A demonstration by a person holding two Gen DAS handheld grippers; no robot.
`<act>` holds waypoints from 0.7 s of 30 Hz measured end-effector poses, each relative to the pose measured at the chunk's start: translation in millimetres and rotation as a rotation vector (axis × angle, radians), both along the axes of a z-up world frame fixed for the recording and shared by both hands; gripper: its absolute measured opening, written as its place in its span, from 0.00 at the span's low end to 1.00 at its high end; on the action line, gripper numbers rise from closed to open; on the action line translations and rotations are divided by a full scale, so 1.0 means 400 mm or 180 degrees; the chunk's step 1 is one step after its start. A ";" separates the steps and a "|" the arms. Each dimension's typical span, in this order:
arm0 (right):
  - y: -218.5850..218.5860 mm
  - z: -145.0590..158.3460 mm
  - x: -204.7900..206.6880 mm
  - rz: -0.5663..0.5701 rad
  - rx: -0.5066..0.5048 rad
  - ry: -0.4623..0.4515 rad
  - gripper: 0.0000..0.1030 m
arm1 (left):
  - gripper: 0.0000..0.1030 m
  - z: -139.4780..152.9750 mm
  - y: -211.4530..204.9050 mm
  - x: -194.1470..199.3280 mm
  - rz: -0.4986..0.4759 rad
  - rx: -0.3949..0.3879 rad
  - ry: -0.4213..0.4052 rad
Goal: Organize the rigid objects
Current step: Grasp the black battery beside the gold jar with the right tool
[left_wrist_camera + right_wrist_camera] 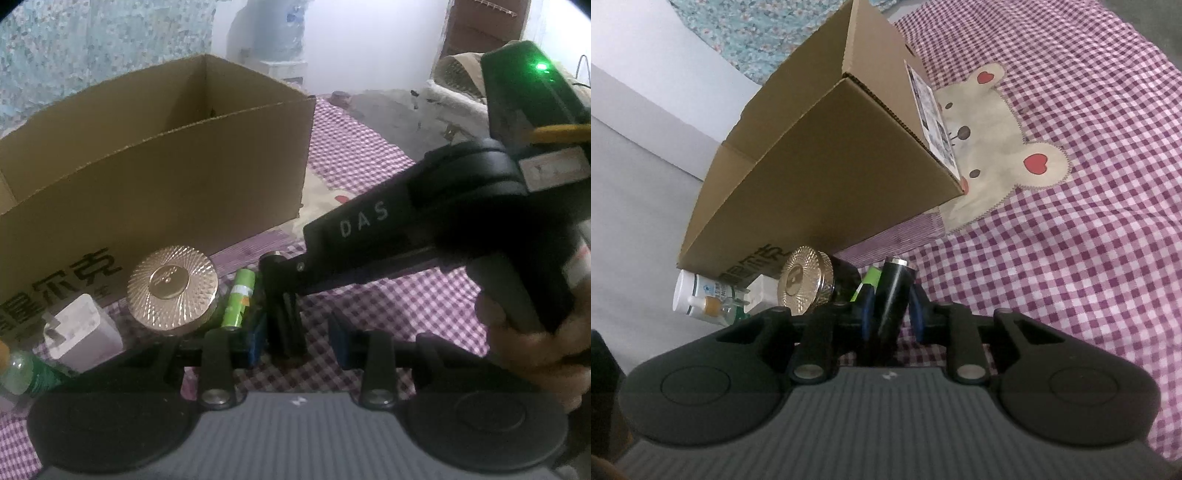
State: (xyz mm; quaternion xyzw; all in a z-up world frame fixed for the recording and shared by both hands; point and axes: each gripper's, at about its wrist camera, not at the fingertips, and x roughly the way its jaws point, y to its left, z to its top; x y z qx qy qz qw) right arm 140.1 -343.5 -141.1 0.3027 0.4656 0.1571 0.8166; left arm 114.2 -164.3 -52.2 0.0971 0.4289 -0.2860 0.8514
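- My right hand-held gripper [891, 314] squeezes the black battery [892, 295] by its middle.
- It's hard, light, slippery, beside the cardboard box [827, 177].
- My left hand-held gripper [297, 338] is almost closed around it too.

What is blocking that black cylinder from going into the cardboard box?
Nothing lies between them. The black cylinder, gripped by the right tongs, only has to clear the near wall of the open brown cardboard box, which stands taller.

Purple-white checked cloth [1071, 258], brown box [820, 166], seemingly black battery [892, 295].
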 end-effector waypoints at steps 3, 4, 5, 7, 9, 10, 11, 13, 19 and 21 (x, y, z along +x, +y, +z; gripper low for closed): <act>0.005 0.001 0.003 0.0031 -0.0016 0.0008 0.20 | 0.28 -0.002 -0.001 0.006 0.0009 -0.0019 0.0040; 0.004 0.001 0.002 0.0037 -0.0027 0.0014 0.20 | 0.28 -0.002 -0.003 0.008 -0.0014 -0.0032 0.0041; 0.002 0.000 -0.001 0.0039 -0.0023 0.0027 0.20 | 0.27 -0.001 -0.003 0.005 -0.0036 -0.0043 0.0049; -0.003 -0.003 -0.006 0.0042 0.0005 0.0064 0.20 | 0.27 0.004 -0.003 0.003 -0.0057 -0.0044 0.0060; -0.011 -0.008 -0.008 0.0040 0.0054 0.0090 0.20 | 0.28 0.003 -0.009 0.009 -0.0055 0.0002 0.0075; -0.011 -0.011 -0.007 0.0043 0.0069 0.0095 0.21 | 0.30 -0.001 -0.014 0.015 -0.0057 0.0042 0.0109; -0.011 -0.014 -0.005 0.0039 0.0088 0.0101 0.21 | 0.31 -0.004 -0.019 0.019 -0.0052 0.0077 0.0125; -0.008 -0.014 -0.003 0.0045 0.0078 0.0078 0.21 | 0.33 -0.003 -0.030 0.022 -0.0066 0.0135 0.0075; -0.012 -0.014 -0.006 0.0033 0.0157 0.0039 0.21 | 0.27 -0.012 -0.031 0.025 0.0048 0.0132 -0.0005; -0.017 -0.017 -0.010 0.0014 0.0205 0.0038 0.21 | 0.26 -0.012 -0.034 0.028 0.0065 0.0141 -0.0026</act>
